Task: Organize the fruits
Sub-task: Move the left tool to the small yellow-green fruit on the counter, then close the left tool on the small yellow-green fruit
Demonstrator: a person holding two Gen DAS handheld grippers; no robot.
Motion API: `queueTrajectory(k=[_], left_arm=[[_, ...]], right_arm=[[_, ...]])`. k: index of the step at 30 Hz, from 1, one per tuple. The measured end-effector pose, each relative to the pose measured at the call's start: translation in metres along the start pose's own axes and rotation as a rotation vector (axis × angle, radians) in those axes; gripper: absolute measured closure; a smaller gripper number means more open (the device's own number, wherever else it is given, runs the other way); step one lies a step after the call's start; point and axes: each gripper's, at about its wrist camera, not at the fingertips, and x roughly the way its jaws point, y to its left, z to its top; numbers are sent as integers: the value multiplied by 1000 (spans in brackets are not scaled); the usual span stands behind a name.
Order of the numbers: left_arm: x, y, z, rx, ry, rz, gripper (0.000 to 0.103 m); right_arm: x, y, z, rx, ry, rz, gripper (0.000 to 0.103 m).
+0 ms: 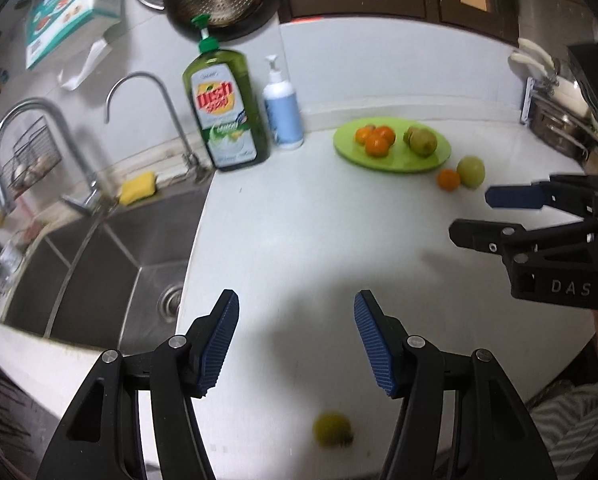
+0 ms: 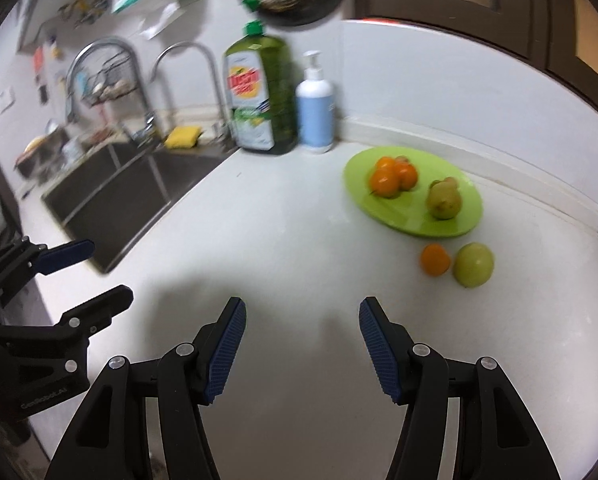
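Nearest, a small green fruit (image 1: 333, 429) lies on the white counter (image 1: 299, 240) just below the left gripper (image 1: 296, 340), whose jaws stand apart and empty; the right gripper (image 2: 301, 346) is likewise released, holding nothing. Further on, a loose orange (image 2: 435, 259) and green apple (image 2: 473, 264) sit side by side, just short of the green plate (image 2: 391, 216) carrying oranges (image 2: 393, 178) and pears (image 2: 443, 198). Behind stand a dish soap bottle (image 1: 225, 112) and pump bottle (image 1: 283, 114), the sink (image 1: 99, 272) at left.

Blurred green fruit (image 1: 333, 429) near counter edge (image 1: 259, 456)

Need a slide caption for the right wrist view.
Open right gripper over counter; orange and pear beside plate.
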Motion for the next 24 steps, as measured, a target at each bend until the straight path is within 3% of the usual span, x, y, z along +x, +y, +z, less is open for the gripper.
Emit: queueTrajectory(k=[12,24], left_arm=[[6,-15,-60,-151,146,9,53],[22,-18,-74,-180,192,43,66]], right_arm=[[17,27,-27,-144,95,120,43],[32,37,-43,-181,170,165,43]])
